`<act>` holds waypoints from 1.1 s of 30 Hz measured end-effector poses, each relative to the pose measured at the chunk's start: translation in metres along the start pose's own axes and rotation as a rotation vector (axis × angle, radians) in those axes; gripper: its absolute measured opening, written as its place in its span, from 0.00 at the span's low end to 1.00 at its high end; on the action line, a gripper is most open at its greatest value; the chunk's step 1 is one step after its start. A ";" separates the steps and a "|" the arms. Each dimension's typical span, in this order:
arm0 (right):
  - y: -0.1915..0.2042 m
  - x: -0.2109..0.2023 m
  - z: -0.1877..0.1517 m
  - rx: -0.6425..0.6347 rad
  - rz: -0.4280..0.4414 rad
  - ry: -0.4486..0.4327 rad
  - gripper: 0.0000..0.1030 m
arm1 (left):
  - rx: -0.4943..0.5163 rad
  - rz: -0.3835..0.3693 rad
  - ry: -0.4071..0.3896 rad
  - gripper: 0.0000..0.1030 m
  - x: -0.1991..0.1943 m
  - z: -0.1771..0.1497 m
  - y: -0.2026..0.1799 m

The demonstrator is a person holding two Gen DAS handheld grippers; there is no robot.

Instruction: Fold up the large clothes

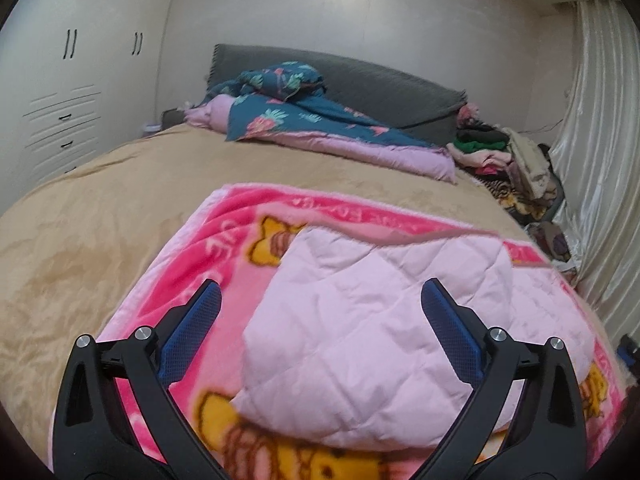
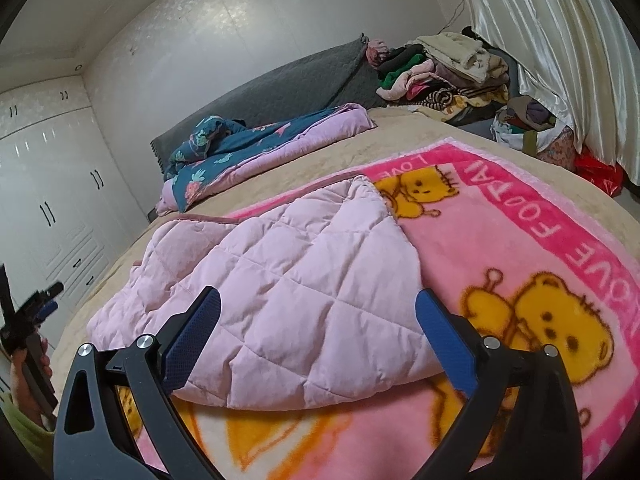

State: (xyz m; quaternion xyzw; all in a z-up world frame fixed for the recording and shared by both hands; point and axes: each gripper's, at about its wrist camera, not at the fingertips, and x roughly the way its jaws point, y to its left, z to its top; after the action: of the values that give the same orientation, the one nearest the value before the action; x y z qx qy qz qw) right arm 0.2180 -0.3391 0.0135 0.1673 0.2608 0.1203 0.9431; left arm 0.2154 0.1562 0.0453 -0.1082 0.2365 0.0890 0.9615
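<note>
Even, soft indoor light, moderately bright, no hard shadows. Sheen on wall point(image 1: 360, 8) at 12 o'clock and curtain point(image 1: 600, 120) at 3. Heavy fisheye bowing, black vignette in corners. Motion blur on near blanket print point(image 2: 280, 440) at 6 o'clock.

Pink bear blanket point(image 2: 520, 240) border: "LOVE FO..." legible, rest too blurred.

My left gripper point(image 1: 320, 312) hangs with its jaws spread wide, holding nothing. My right gripper point(image 2: 318, 320) is equally agape and empty.
</note>
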 end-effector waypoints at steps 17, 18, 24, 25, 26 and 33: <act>-0.015 0.030 0.008 -0.115 -0.081 0.090 0.96 | -0.064 -0.021 0.138 0.91 0.029 -0.053 0.035; -0.016 0.035 0.007 -0.126 -0.094 0.097 0.96 | -0.087 -0.031 0.150 0.91 0.033 -0.055 0.039; -0.028 0.069 0.008 -0.173 -0.126 0.146 0.96 | -0.213 -0.131 0.264 0.91 0.068 -0.073 0.057; -0.029 0.075 0.008 -0.180 -0.120 0.158 0.96 | -0.229 -0.150 0.265 0.91 0.072 -0.073 0.059; -0.029 0.080 0.007 -0.187 -0.108 0.168 0.96 | -0.230 -0.155 0.266 0.91 0.073 -0.074 0.059; -0.034 0.119 0.000 -0.176 -0.037 0.251 0.90 | -0.077 -0.123 0.247 0.60 0.073 -0.071 0.037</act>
State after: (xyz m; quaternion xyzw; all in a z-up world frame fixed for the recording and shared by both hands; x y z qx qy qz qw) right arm 0.3221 -0.3328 -0.0534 0.0625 0.3683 0.1453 0.9161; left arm 0.2403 0.1824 -0.0570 -0.1695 0.3425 0.0247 0.9238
